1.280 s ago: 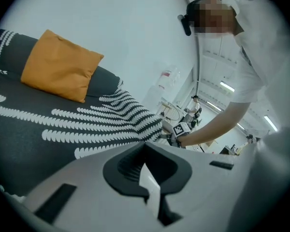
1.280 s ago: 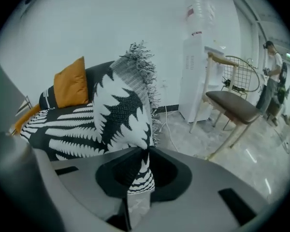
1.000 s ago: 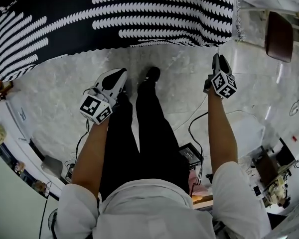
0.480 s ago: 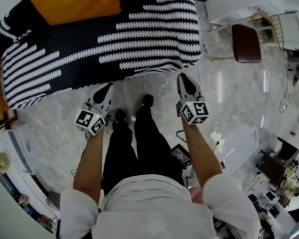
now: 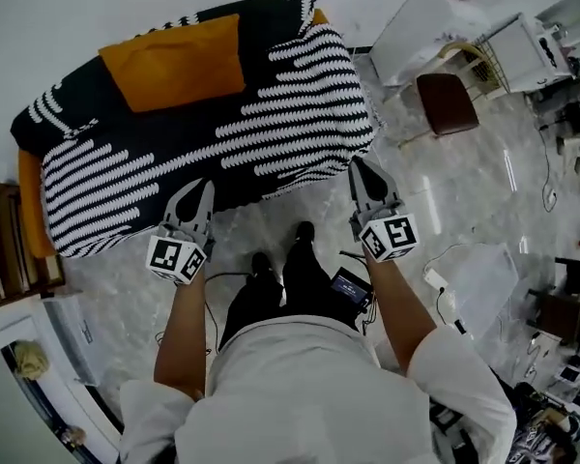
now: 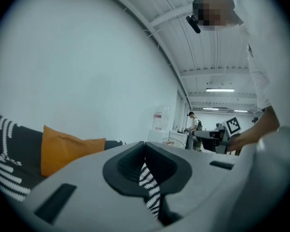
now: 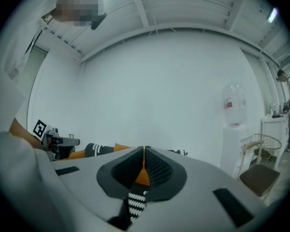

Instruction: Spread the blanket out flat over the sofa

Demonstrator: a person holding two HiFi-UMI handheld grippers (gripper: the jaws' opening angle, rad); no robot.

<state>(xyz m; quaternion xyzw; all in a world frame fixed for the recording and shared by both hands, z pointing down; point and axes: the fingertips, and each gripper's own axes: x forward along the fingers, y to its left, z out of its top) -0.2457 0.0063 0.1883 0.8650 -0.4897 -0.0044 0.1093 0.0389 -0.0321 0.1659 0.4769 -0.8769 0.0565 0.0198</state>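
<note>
A black blanket with white stripes (image 5: 271, 133) lies spread over the sofa (image 5: 31, 201), and an orange cushion (image 5: 174, 61) rests on it at the back. My left gripper (image 5: 199, 188) is shut just in front of the blanket's hanging front edge. My right gripper (image 5: 358, 167) is shut by the blanket's front right corner. In the left gripper view the jaws (image 6: 145, 144) meet with nothing pinched, and the blanket (image 6: 5, 173) and cushion (image 6: 63, 149) lie beyond. The right gripper view shows its jaws (image 7: 144, 150) likewise closed on nothing.
A brown stool (image 5: 447, 102) and white furniture (image 5: 435, 17) stand right of the sofa. A wooden shelf (image 5: 5, 240) is at the left. Cables and a black box (image 5: 351, 286) lie on the marble floor by the person's feet. A water dispenser (image 7: 233, 124) stands against the wall.
The person has stepped back, so the whole sofa and the cushion have come into the head view. Both grippers now point at the blanket's front edge instead of hanging over bare floor.
</note>
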